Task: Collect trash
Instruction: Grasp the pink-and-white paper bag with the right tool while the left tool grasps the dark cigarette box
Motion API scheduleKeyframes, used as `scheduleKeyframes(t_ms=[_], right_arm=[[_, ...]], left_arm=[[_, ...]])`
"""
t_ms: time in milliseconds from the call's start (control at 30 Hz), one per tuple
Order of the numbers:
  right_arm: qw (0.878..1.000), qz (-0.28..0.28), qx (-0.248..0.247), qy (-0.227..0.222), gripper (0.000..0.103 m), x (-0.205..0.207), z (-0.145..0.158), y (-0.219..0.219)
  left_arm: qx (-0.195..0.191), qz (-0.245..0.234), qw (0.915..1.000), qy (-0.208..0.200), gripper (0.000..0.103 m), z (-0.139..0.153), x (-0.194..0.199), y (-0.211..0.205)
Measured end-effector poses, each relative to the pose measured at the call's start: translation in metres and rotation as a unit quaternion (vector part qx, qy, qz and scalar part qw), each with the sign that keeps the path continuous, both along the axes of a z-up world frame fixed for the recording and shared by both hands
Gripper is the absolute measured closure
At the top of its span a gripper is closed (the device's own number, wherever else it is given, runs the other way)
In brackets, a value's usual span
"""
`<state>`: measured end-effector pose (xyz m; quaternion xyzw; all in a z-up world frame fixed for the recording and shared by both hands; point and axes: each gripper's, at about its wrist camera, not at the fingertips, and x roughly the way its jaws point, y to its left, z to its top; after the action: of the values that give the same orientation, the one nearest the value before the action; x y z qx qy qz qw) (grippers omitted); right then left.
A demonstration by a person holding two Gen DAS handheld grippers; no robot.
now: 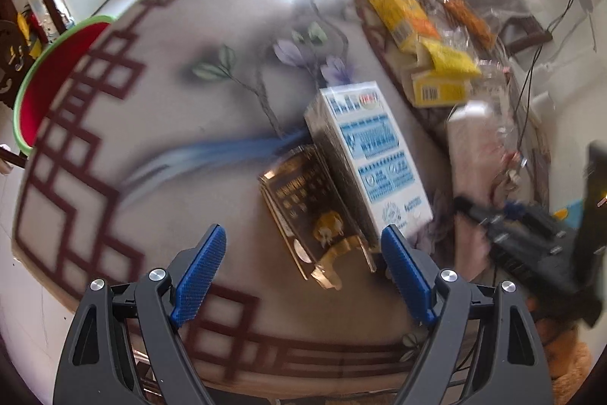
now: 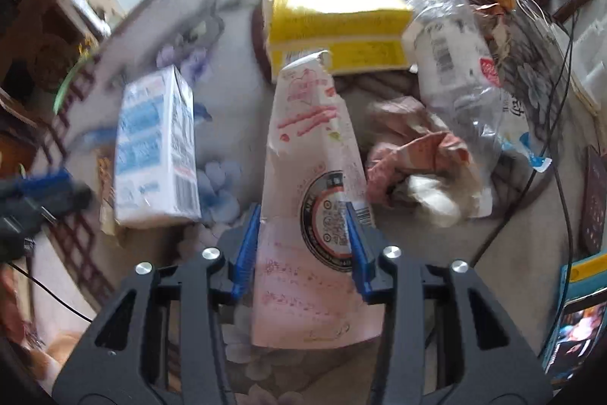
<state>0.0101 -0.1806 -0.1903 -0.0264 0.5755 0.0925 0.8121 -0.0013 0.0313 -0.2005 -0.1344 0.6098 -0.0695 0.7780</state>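
Now the right gripper [image 2: 303, 245] pinches a pale pink printed carton [image 2: 311, 185] lying mid-table between the blue-and-white box [image 2: 155, 150] and crumpled wrappers [image 2: 421, 162], while the left gripper [image 1: 303, 268] hangs wide open.

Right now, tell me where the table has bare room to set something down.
Free: the flower-printed tabletop between the red basin with the green rim and the blue-and-white carton. Crowded: the far side, where yellow boxes, clear plastic bags and crumpled pink paper lie packed together.
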Motion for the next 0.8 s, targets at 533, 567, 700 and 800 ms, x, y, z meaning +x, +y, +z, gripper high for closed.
scheduleKeyframes(t_ms=[533,567,700,800], right_arm=[[0.998,-0.035,0.054,-0.027,0.062,-0.01,0.028,-0.02],[0.997,-0.035,0.056,-0.027,0.062,-0.01,0.028,-0.019],[0.998,-0.028,0.053,-0.032,0.062,-0.01,0.033,-0.012],[0.997,-0.027,0.056,-0.04,0.062,-0.01,0.039,-0.008]], left_arm=[[0.021,0.03,0.9993,-0.003,0.023,-0.02,0.01,-0.001],[0.026,0.026,0.9993,-0.007,0.023,-0.02,0.013,-0.001],[0.047,0.014,0.9986,-0.019,0.038,-0.018,0.015,-0.002],[0.038,0.006,0.999,-0.023,0.057,-0.015,0.015,0.006]])
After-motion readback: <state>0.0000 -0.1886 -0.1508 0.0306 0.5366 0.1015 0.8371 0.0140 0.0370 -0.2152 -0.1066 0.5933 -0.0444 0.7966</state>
